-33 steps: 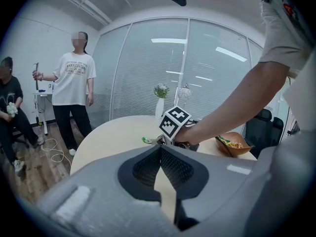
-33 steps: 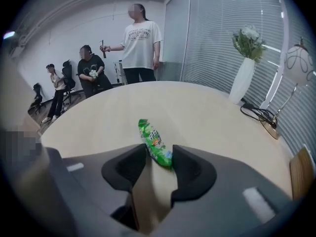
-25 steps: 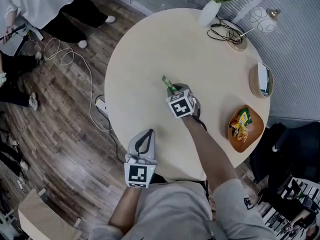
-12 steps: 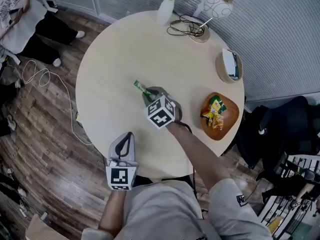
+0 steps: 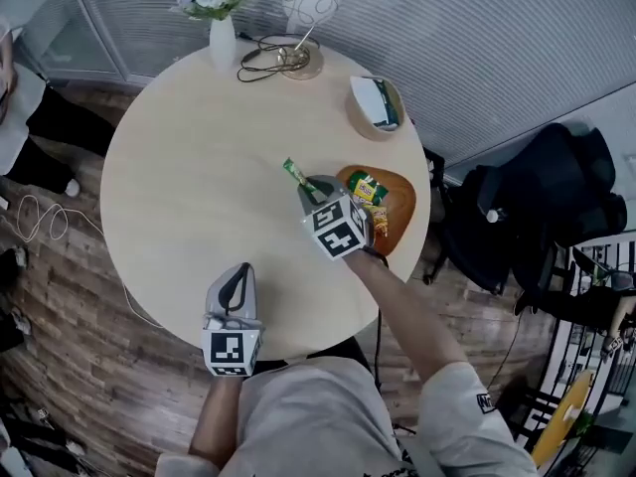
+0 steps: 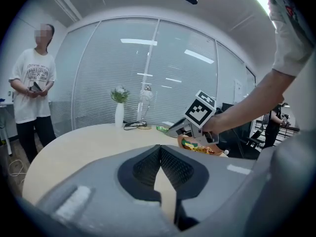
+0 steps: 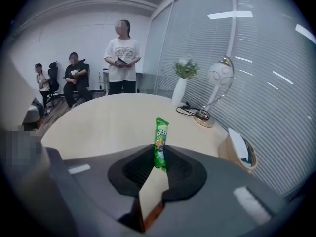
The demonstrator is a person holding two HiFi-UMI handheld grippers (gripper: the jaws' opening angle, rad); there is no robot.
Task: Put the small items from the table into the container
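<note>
My right gripper [image 5: 307, 186] is shut on a thin green snack packet [image 5: 295, 173], held above the table just left of the wooden bowl [image 5: 399, 189]. The packet [image 7: 161, 141] stands upright between the pads in the right gripper view. The bowl holds several snack packets [image 5: 368, 195], green and yellow. My left gripper [image 5: 238, 269] hovers at the table's near edge, jaws shut with nothing between them. In the left gripper view its jaws [image 6: 160, 148] meet, and beyond them I see the right gripper [image 6: 183, 127] over the bowl [image 6: 200, 147].
A round light wooden table [image 5: 189, 197] carries a white vase with flowers [image 5: 222, 30], a lamp with a coiled cable [image 5: 303, 13] and a round tissue holder [image 5: 376, 107] at the far side. A person [image 7: 122, 58] stands beyond the table; others sit behind.
My right gripper has carried the green packet up and to the right, close to the wooden bowl. The left gripper shifted a little along the near edge. The head view swung round.
</note>
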